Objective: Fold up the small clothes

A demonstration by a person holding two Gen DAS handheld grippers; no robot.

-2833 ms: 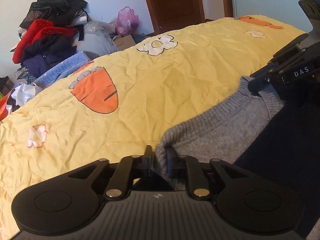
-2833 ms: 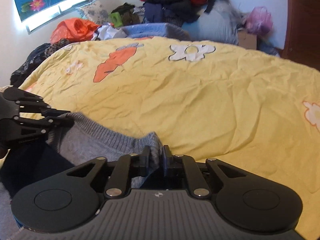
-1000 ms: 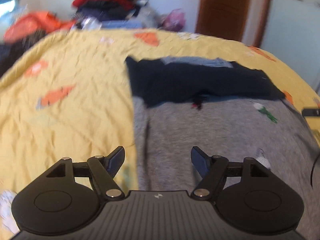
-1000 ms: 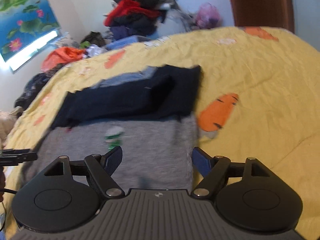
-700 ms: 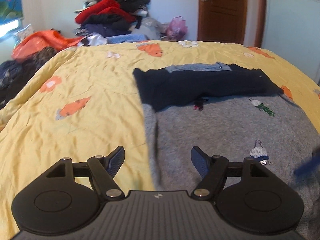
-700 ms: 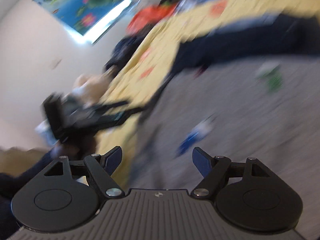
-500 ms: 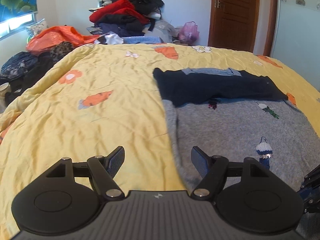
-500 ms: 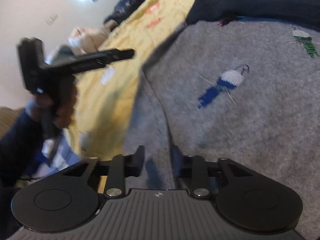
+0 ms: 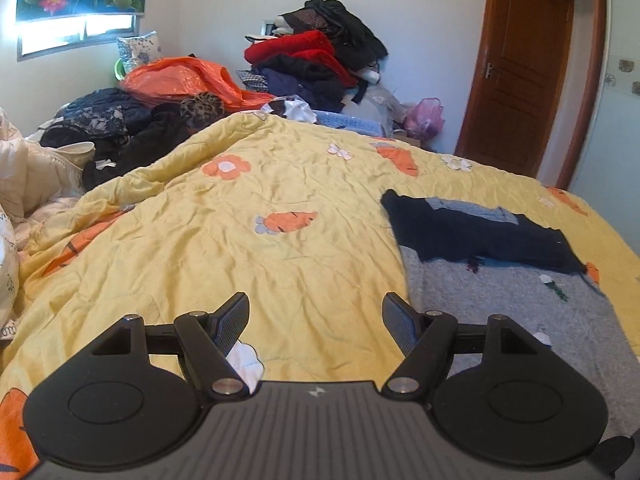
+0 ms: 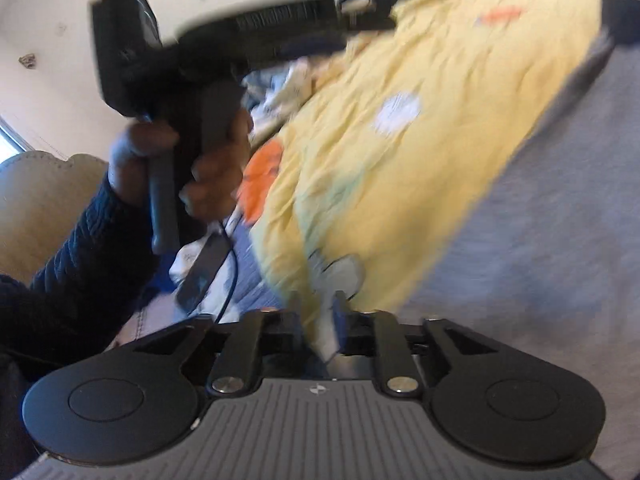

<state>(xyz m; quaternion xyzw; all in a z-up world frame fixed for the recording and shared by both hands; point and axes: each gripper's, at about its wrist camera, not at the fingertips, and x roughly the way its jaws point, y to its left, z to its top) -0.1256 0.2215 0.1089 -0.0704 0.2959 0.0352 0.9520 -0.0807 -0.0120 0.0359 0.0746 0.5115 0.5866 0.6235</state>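
Left wrist view: left gripper point(image 9: 316, 318) gaping over yellow quilt point(image 9: 240, 240); right gripper point(image 10: 318, 316) jaws opening, fabric between, grip unclear.

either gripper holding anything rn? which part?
Right gripper: jaws nearly closed and easing open on a thin gray fabric edge, apparently the gray sweater's corner; blur prevents certainty. Left gripper: open, empty, above the yellow quilt.

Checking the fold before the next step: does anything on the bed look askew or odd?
The grey sweater lies flat on the yellow quilt, its dark navy part folded across the far end with a ragged, slanted edge. Nothing is spilled or damaged.
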